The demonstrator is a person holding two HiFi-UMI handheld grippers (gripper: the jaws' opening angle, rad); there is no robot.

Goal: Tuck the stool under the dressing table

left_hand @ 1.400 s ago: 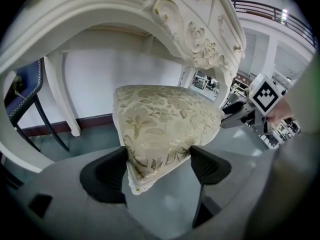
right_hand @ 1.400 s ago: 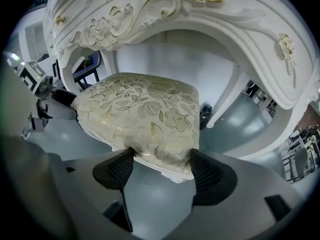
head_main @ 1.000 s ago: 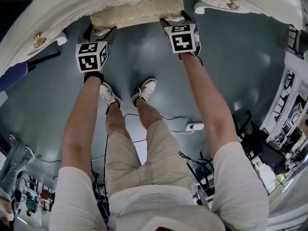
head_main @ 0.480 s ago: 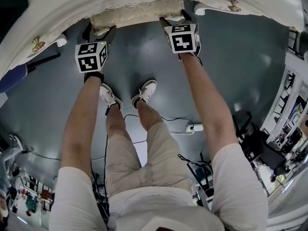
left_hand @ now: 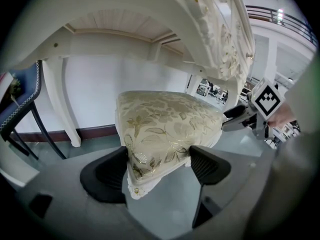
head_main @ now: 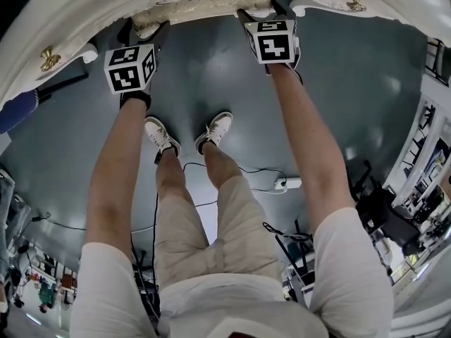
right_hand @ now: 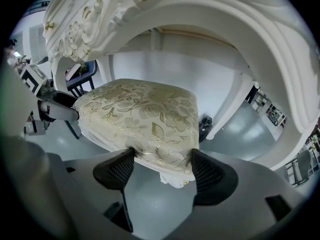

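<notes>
Grey floor (head_main: 352, 83) lies below us; our left gripper (left_hand: 157, 166) and right gripper (right_hand: 160, 166) each clamp, jaws wide, a near corner of the stool (left_hand: 167, 119), mostly beneath the dressing table (head_main: 84, 20).

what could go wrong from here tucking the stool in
The left hand-held gripper and right hand-held gripper each pinch only a cushion corner of the stool, so a grip may slip. The carved edge of the table hangs close above and could be knocked. A cable lies by the feet: trip risk.
</notes>
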